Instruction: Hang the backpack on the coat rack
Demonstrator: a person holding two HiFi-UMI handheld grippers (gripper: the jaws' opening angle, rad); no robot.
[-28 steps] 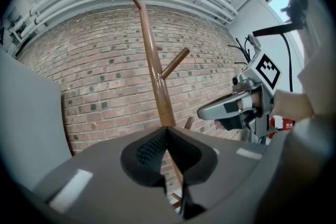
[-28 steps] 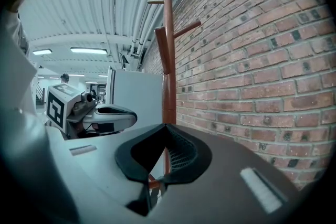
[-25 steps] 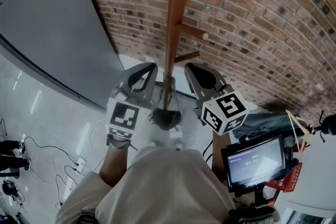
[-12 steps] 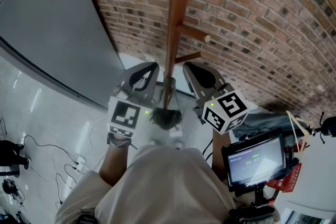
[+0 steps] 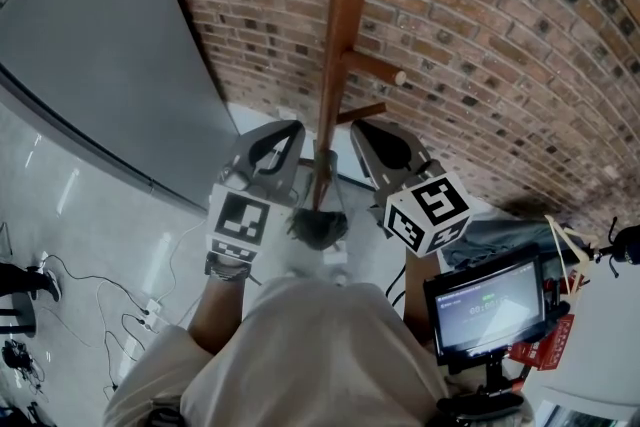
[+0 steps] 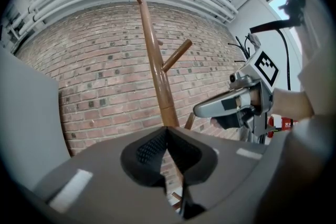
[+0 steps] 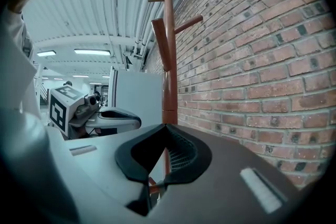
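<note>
The wooden coat rack (image 5: 340, 35) stands straight ahead against the brick wall, its pegs bare; its pole also shows in the left gripper view (image 6: 157, 71) and in the right gripper view (image 7: 169, 60). My left gripper (image 5: 288, 130) is held level just left of the pole, shut and empty (image 6: 167, 128). My right gripper (image 5: 362, 128) is just right of the pole, also shut with nothing in it (image 7: 165, 126). A grey-blue fabric bundle (image 5: 500, 235) lies low at the right; I cannot tell whether it is the backpack.
A brick wall (image 5: 520, 45) runs behind the rack. A large grey panel (image 5: 90, 65) leans at the left. A small monitor (image 5: 485, 305) on a stand sits at the lower right. Cables (image 5: 100, 295) trail over the pale floor at the left.
</note>
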